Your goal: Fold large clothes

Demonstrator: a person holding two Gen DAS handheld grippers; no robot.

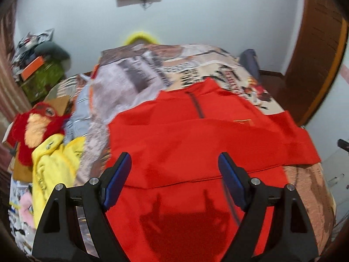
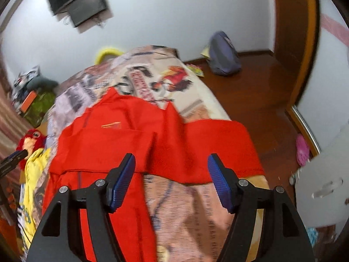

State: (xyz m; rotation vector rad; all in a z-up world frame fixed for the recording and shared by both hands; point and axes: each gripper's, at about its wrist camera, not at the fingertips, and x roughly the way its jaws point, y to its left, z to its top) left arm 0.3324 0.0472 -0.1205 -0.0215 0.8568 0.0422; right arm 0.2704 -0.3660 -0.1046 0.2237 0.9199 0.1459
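The red jacket (image 1: 196, 135) lies flat on the bed (image 2: 196, 207), right under both grippers. Left gripper (image 1: 174, 166) and right gripper (image 2: 171, 168) are open and empty. The sleeve (image 2: 218, 148) sticks out sideways, nearest the right gripper.

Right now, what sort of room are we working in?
Most likely a bedroom in a home. The red jacket lies spread on a bed with a printed bedspread, a red plush toy sits beside it, and a screen hangs on the wall.

Red jacket (image 1: 196, 139), picture-printed bedspread (image 1: 157, 69), yellow garment (image 1: 54, 159)
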